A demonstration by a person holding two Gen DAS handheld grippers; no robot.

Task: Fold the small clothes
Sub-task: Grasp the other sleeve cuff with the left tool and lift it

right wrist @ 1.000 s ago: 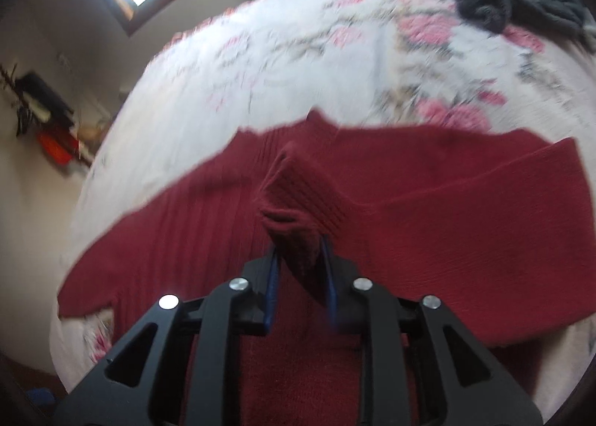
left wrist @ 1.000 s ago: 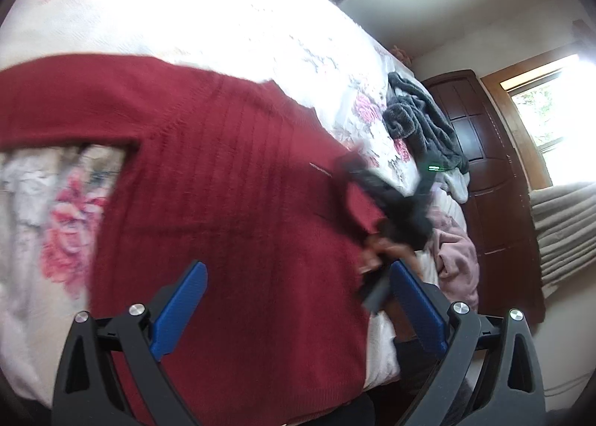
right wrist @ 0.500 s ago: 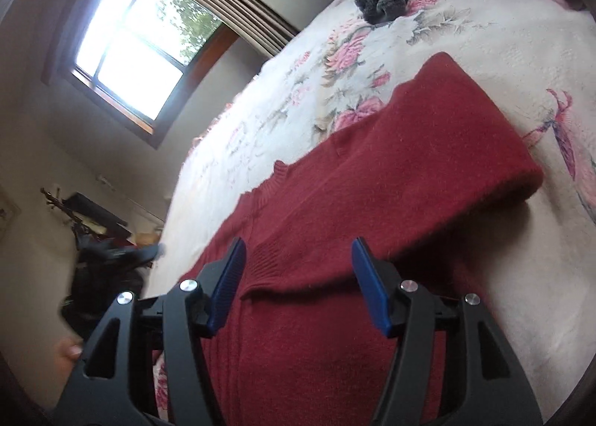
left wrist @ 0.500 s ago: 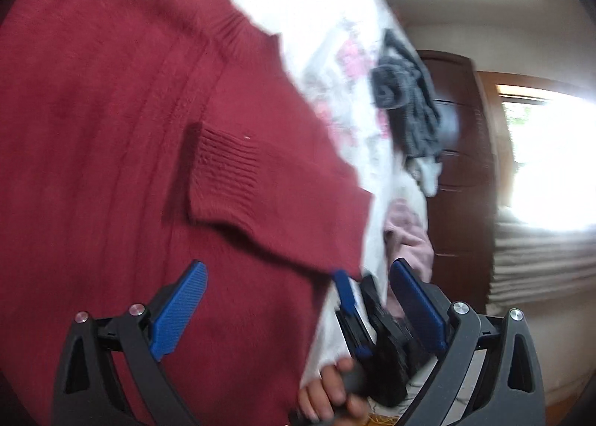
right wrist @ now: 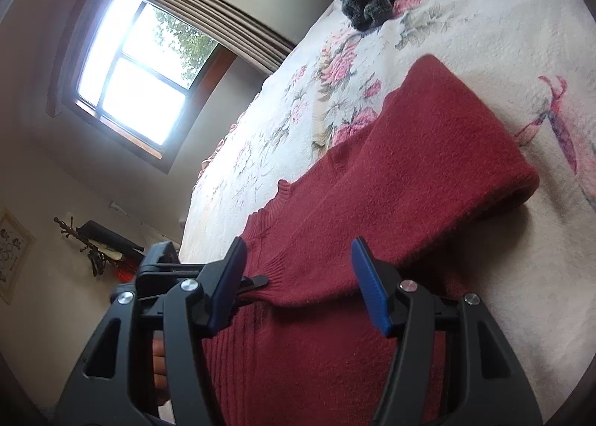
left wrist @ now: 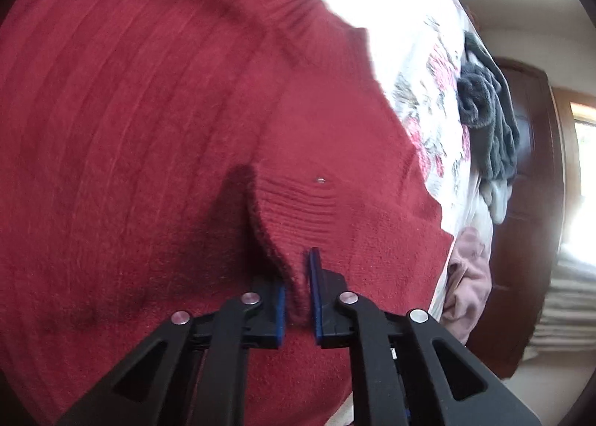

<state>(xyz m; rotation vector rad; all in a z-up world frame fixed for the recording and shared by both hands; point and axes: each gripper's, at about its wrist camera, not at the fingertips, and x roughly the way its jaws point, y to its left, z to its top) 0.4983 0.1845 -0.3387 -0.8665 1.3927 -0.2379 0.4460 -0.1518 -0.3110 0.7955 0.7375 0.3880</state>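
Sweater (left wrist: 149, 135) is lying on the bed (right wrist: 465, 53), sleeve now folded across it, and you are clamping its cuff (left wrist: 298, 210) with the left gripper (left wrist: 297, 299) while your right gripper (right wrist: 298, 277), having released, is hanging open.

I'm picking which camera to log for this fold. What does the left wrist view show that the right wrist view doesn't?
Only the left wrist view shows the left claw shut on the ribbed cuff of the sleeve, a dark wooden door and a pink garment.

Only the right wrist view shows the right claw open over the folded sleeve, the window and a coat rack.

Both show the red sweater, the floral bedspread and the grey garment.
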